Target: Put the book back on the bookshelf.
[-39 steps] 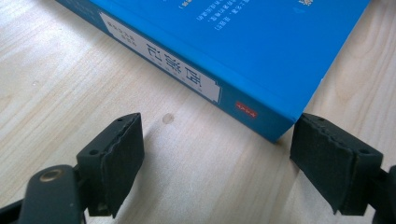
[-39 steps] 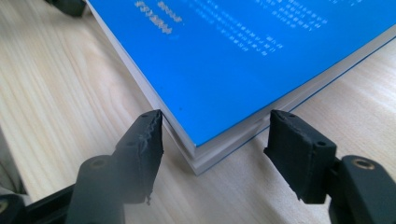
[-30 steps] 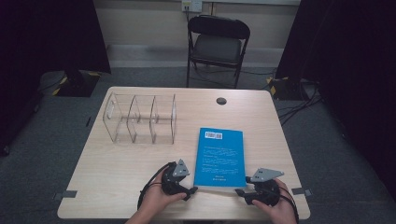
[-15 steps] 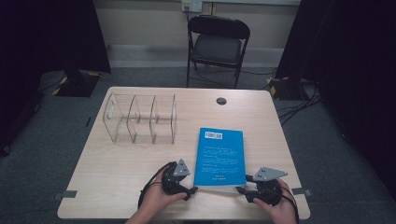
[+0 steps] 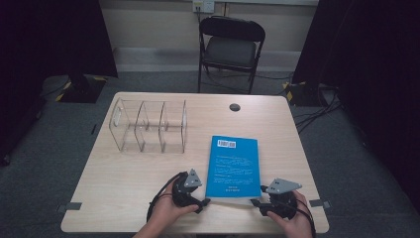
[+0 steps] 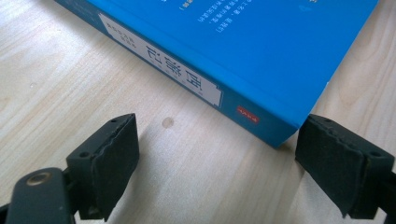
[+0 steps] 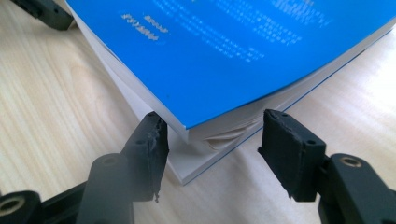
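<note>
Book (image 5: 232, 166) — flat at table's (image 5: 124, 188) near edge. Left gripper (image 6: 217, 151) spread wide at its spine corner. Right gripper (image 7: 212, 149) straddles the opposite corner, apparently touching — jaws just opening. Organizer (image 5: 148, 126) well apart.

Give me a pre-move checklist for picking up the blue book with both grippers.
1. Blue paperback book lies flat on the wooden table: ok.
2. Left gripper open at the book's spine corner, not clamped: ok.
3. Right gripper straddles the page-side corner, front cover lifted: ok.
4. Right pads pressing on the pages: cannot tell.
5. Clear acrylic divider rack stands apart from the book: ok.
</note>
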Demonstrator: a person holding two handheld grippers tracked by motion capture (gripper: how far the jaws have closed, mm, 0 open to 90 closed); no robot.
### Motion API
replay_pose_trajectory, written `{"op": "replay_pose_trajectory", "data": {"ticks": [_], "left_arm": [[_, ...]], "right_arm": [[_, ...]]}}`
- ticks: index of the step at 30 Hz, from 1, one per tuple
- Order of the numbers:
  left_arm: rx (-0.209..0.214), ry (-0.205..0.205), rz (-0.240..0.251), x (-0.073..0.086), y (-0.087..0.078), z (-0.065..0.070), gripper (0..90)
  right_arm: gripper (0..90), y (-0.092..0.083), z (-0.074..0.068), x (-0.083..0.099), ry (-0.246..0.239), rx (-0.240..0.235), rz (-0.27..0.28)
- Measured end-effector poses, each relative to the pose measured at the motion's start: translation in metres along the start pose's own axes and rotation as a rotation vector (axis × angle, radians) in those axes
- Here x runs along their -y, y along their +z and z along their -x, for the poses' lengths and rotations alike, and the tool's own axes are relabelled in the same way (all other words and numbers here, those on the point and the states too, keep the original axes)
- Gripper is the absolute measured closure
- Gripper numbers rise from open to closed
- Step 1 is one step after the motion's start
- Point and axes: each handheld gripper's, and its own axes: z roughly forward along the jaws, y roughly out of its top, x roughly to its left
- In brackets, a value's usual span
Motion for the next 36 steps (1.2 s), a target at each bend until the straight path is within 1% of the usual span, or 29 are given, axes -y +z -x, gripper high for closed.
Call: {"op": "replay_pose_trajectory", "data": {"ticks": [4, 5, 6, 7, 9, 11, 13, 14, 15, 17, 19, 20, 21, 22, 23, 24, 25, 26, 27, 29, 31, 32, 33, 34, 36], "left_arm": [[0.003, 0.002, -0.001, 0.000, 0.000, 0.000, 12.8], [0.001, 0.004, -0.008, -0.001, 0.000, 0.000, 12.7], [0.004, 0.002, 0.000, 0.000, 0.000, 0.000, 12.7], [0.004, 0.003, -0.001, -0.001, 0.000, 0.000, 12.7], [0.004, 0.001, 0.003, 0.000, 0.001, 0.000, 12.6], [0.002, -0.003, 0.014, 0.000, 0.001, 0.000, 12.5], [0.002, 0.001, 0.007, 0.000, 0.001, 0.000, 12.5], [0.002, 0.001, 0.007, 0.000, 0.001, 0.000, 12.5], [0.002, 0.000, 0.007, 0.000, 0.001, 0.000, 12.5], [0.000, 0.003, 0.006, 0.000, 0.000, 0.000, 12.5], [0.004, 0.000, 0.009, 0.000, 0.001, 0.000, 12.4], [0.003, 0.002, -0.005, -0.001, 0.000, 0.000, 12.4], [0.009, 0.003, -0.013, -0.002, 0.001, 0.000, 12.5], [0.008, 0.004, -0.031, -0.004, -0.001, 0.000, 13.5], [0.013, 0.010, -0.048, -0.005, -0.002, 0.000, 15.9], [0.023, 0.025, -0.064, -0.007, -0.003, 0.001, 16.8], [0.033, 0.030, -0.055, -0.008, -0.003, 0.002, 16.8], [0.041, 0.034, -0.057, -0.009, -0.005, 0.004, 17.4], [0.052, 0.029, -0.054, -0.010, -0.006, 0.005, 17.8], [0.072, 0.044, -0.033, -0.014, -0.009, 0.009, 17.7], [0.082, 0.056, -0.028, -0.017, -0.010, 0.013, 16.6], [0.081, 0.066, -0.020, -0.018, -0.009, 0.014, 16.5], [0.075, 0.079, -0.023, -0.020, -0.009, 0.015, 16.5], [0.075, 0.091, -0.006, -0.021, -0.009, 0.015, 16.4], [0.083, 0.090, 0.007, -0.023, -0.009, 0.016, 16.4]], "right_arm": [[41.8, -0.004, -0.002, -0.002, -0.039, 0.031, 0.046], [41.8, -0.005, -0.003, -0.003, -0.044, 0.034, 0.054], [41.8, -0.005, -0.003, -0.003, -0.047, 0.042, 0.061], [41.4, -0.005, -0.003, -0.003, -0.047, 0.040, 0.065], [39.7, -0.004, -0.001, -0.002, -0.035, 0.032, 0.065], [38.5, -0.002, 0.002, 0.000, -0.009, 0.011, 0.063], [38.2, 0.000, 0.005, 0.002, 0.008, -0.005, 0.067], [38.2, 0.000, 0.005, 0.002, 0.008, -0.005, 0.067], [37.4, 0.003, 0.007, 0.004, 0.025, -0.008, 0.058], [37.4, 0.004, 0.008, 0.004, 0.030, -0.017, 0.065], [37.6, 0.003, 0.009, 0.003, 0.017, -0.016, 0.077], [37.6, 0.003, 0.009, 0.002, 0.023, -0.014, 0.086], [37.6, 0.002, 0.009, 0.002, 0.039, -0.023, 0.096], [37.6, 0.001, 0.010, 0.001, 0.051, -0.030, 0.102], [37.6, 0.000, 0.011, 0.000, 0.054, -0.033, 0.116], [37.6, -0.001, 0.010, -0.001, 0.056, -0.029, 0.118], [37.6, -0.001, 0.010, -0.002, 0.051, -0.024, 0.117], [37.6, -0.001, 0.010, -0.003, 0.053, -0.026, 0.122], [37.6, -0.001, 0.010, -0.003, 0.064, -0.028, 0.130], [37.6, -0.001, 0.011, -0.003, 0.067, -0.033, 0.127], [37.6, -0.001, 0.011, -0.003, 0.069, -0.033, 0.126], [37.6, -0.001, 0.011, -0.003, 0.070, -0.034, 0.126], [37.6, -0.001, 0.011, -0.004, 0.067, -0.035, 0.129], [37.6, -0.001, 0.011, -0.004, 0.070, -0.035, 0.131], [37.5, -0.001, 0.011, -0.004, 0.073, -0.034, 0.123]]}}
